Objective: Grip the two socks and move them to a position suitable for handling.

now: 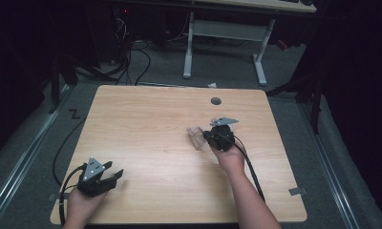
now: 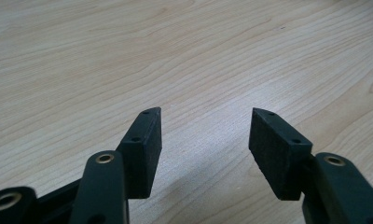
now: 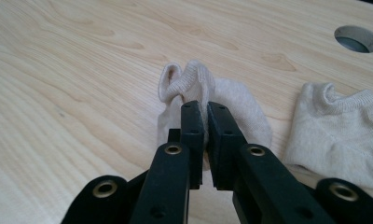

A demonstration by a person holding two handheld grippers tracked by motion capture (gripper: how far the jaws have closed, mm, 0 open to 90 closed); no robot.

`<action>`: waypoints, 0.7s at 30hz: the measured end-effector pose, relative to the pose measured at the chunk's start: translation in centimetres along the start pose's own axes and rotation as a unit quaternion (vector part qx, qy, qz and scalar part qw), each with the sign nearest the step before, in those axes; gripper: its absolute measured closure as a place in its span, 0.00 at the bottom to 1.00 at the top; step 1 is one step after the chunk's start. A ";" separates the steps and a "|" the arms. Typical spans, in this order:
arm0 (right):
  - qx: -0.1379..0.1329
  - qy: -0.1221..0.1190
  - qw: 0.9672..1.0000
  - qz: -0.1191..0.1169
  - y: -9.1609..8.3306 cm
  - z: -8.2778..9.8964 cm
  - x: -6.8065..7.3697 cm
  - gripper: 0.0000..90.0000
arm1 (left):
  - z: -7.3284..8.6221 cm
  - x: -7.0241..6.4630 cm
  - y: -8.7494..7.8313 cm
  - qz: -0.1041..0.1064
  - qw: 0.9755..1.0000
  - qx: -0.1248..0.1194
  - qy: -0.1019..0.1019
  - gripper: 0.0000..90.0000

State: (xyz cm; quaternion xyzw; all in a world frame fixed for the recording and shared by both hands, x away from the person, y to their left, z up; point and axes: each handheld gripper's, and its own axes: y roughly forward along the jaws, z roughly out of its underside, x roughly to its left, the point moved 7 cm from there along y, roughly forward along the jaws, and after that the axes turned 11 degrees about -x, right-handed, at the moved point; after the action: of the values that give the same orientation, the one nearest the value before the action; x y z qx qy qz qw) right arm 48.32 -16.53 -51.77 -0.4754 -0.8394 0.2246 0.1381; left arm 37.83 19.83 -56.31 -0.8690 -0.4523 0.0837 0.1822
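From the high view we see our right gripper [image 1: 207,135] pinching a beige sock [image 1: 196,137] mid-table [image 1: 146,119], our left gripper [image 2: 204,135] gaping over bare wood, and the right gripper view shows a second sock [image 3: 343,130] just beside

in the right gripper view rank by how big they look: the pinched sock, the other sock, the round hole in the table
1. other sock, cut off by the frame edge
2. pinched sock, partly hidden behind the right gripper; these two look close in size, so their order is unsure
3. round hole, clearly smallest, though farther away
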 end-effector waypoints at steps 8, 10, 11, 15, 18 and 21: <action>-0.038 -0.013 0.999 -0.008 -3.0 -1.4 1.3 0.96 | 0.1 -0.1 0.1 0.001 1.000 0.004 0.000 0.50; -0.048 -0.012 0.999 -0.011 -3.7 -1.9 1.6 0.96 | 0.1 -0.1 0.1 0.002 1.000 0.004 0.000 0.50; -0.048 -0.012 0.999 -0.011 -3.7 -1.9 1.6 0.96 | 0.1 -0.1 0.1 0.002 1.000 0.004 0.000 0.50; -0.062 -0.020 0.998 -0.015 -4.9 -2.6 2.3 0.96 | 0.1 0.0 0.1 0.002 1.000 0.004 -0.001 0.50; -0.075 -0.022 0.997 -0.024 -5.8 -3.2 2.9 0.96 | 0.1 -0.1 0.1 0.004 1.000 0.003 -0.002 0.50; -0.080 -0.022 0.996 -0.030 -6.2 -3.5 3.5 0.96 | 0.1 -0.1 0.1 0.004 1.000 0.002 -0.002 0.49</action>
State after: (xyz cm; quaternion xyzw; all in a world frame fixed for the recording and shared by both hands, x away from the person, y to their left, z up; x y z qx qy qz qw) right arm 43.54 -15.48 -45.53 -0.4545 -0.8714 0.1625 0.0877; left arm 37.84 19.68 -56.47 -0.8703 -0.4491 0.0868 0.1826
